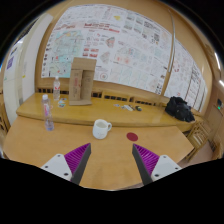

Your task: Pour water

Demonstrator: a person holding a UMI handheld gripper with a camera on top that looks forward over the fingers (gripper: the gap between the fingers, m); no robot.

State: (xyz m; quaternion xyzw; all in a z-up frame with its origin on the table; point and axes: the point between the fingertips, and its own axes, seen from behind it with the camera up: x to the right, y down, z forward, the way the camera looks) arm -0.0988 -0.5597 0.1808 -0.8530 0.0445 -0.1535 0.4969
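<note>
A white mug (101,128) stands on the wooden table (60,140), beyond my fingers and a little left of the middle. A clear plastic bottle with a pink cap (47,112) stands upright further left. A small red round coaster (132,136) lies right of the mug. My gripper (112,160) is open and empty, its two purple-padded fingers (78,158) spread wide above the bare tabletop, well short of the mug and the bottle.
A raised wooden shelf (100,100) runs along the back with a cardboard box (82,80) and a small bottle (57,92) on it. A black bag (180,108) lies at the right. Posters (110,45) cover the wall behind.
</note>
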